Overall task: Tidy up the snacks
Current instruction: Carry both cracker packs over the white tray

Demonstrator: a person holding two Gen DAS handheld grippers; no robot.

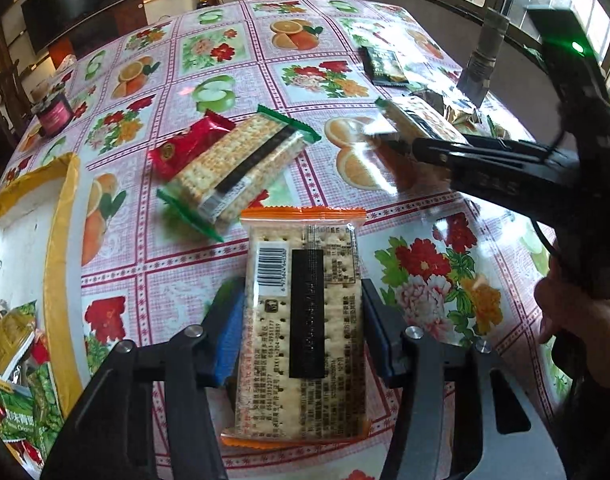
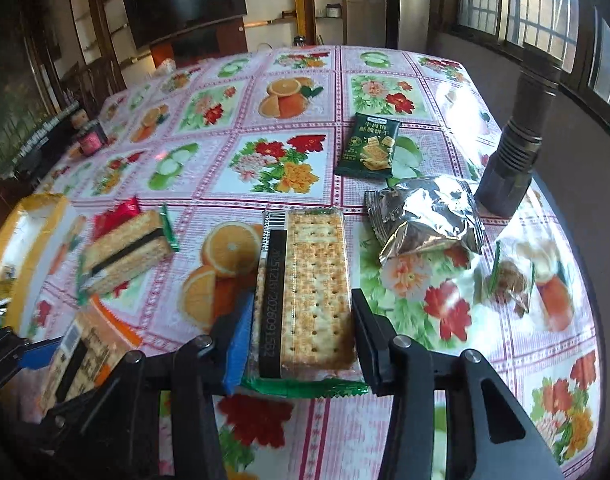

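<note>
An orange-edged cracker pack is clamped by the left gripper, a green-edged cracker pack by the right gripper; a third pack is seen at centre frame, bare tablecloth beyond.

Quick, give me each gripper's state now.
Left gripper: shut on the orange-edged cracker pack.
Right gripper: shut on the green-edged cracker pack.

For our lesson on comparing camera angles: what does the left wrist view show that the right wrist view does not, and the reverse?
Only the left wrist view: snack bags inside the yellow-rimmed box and a hand.
Only the right wrist view: a crinkled silver packet laid out in full, and a small clear-wrapped snack.
Both: the orange-edged cracker pack in the left tool, the green-edged cracker pack in the right tool, the dark green packet.
</note>
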